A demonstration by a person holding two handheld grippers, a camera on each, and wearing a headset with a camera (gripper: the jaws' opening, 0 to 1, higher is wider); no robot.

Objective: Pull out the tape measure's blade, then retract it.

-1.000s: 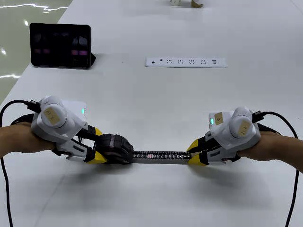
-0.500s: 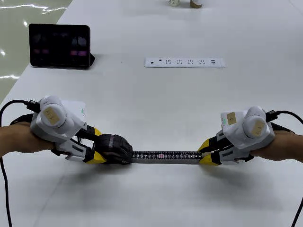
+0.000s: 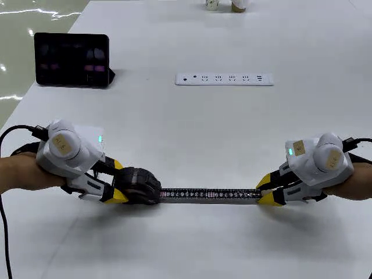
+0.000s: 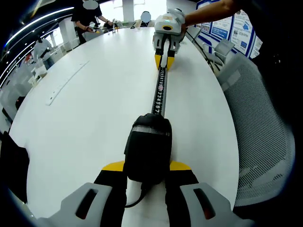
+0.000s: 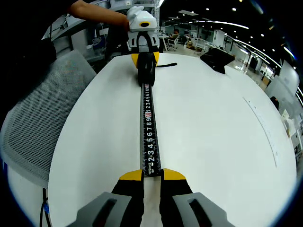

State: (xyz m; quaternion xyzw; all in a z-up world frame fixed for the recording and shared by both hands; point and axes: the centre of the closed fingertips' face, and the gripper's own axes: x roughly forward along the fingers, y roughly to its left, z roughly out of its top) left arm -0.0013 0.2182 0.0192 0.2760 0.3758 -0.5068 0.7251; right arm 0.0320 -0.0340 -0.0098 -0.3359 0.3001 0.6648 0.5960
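Observation:
A black tape measure case (image 3: 139,185) rests low on the white table (image 3: 192,133), held between the yellow-tipped jaws of my left gripper (image 3: 115,181). Its dark numbered blade (image 3: 209,193) runs rightward to my right gripper (image 3: 267,190), which is shut on the blade's end. In the left gripper view the case (image 4: 148,146) sits between the jaws of the left gripper (image 4: 147,166), and the blade (image 4: 160,92) stretches away to the other gripper (image 4: 163,61). In the right gripper view the blade (image 5: 148,132) runs from the right gripper (image 5: 151,175) to the case (image 5: 146,71).
A dark tablet (image 3: 72,59) stands propped at the far left of the table. A white power strip (image 3: 224,79) lies across the middle, beyond the grippers. Mesh chairs (image 4: 265,123) stand along the near table edge. Cables trail from both grippers.
My right gripper has moved further right with the blade's end, drawing more blade out of the case. The left gripper and the case have stayed put.

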